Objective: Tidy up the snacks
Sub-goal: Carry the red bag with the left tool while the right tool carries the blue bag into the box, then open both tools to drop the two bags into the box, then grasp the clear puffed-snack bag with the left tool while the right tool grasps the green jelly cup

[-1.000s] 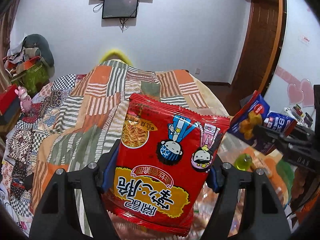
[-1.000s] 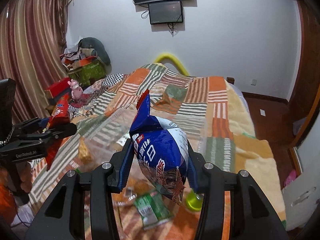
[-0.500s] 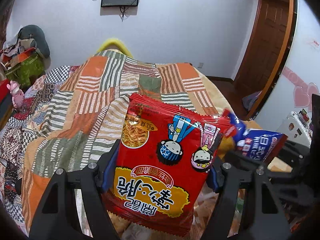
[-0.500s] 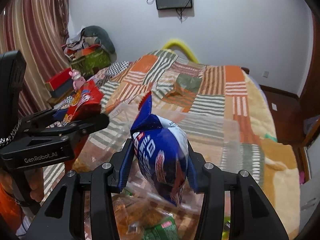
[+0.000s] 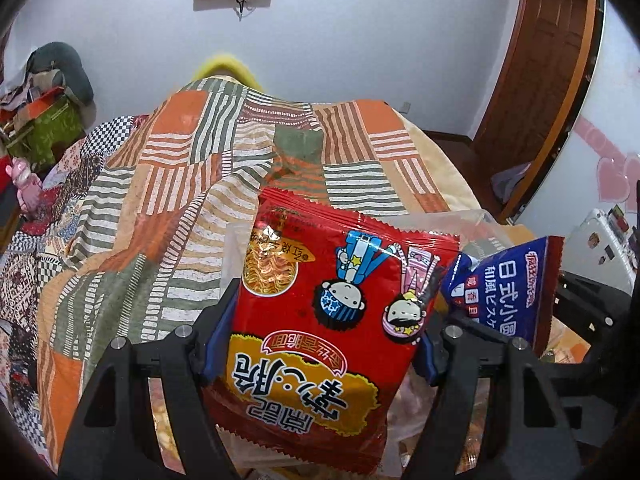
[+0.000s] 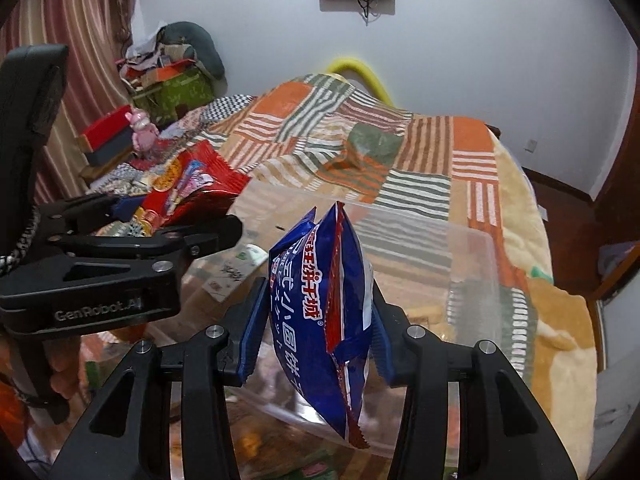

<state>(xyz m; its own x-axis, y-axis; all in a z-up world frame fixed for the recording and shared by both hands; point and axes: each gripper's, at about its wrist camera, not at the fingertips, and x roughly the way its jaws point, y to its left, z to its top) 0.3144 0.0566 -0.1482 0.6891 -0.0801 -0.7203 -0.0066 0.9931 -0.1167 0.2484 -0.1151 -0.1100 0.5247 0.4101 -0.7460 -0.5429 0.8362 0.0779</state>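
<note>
Two snack bags held over the clear box

The left gripper [image 5: 320, 344] squeezes the red noodle bag [image 5: 320, 320]; the right gripper [image 6: 316, 332] squeezes the blue biscuit bag [image 6: 320, 320], standing tall, with the clear box [image 6: 472, 264] just under and behind it, mid-frame

Left gripper [image 5: 320, 344]: matte black moulded arms, triangular cut-outs, silver screw heads, ribbed blue pads [image 5: 218, 336]. Right gripper [image 6: 316, 328]: identical build, ribbed blue pads. Left gripper body: grey "GenRobot.AI" lettering, black-and-white braided cord [image 6: 20, 244] attached.
</note>
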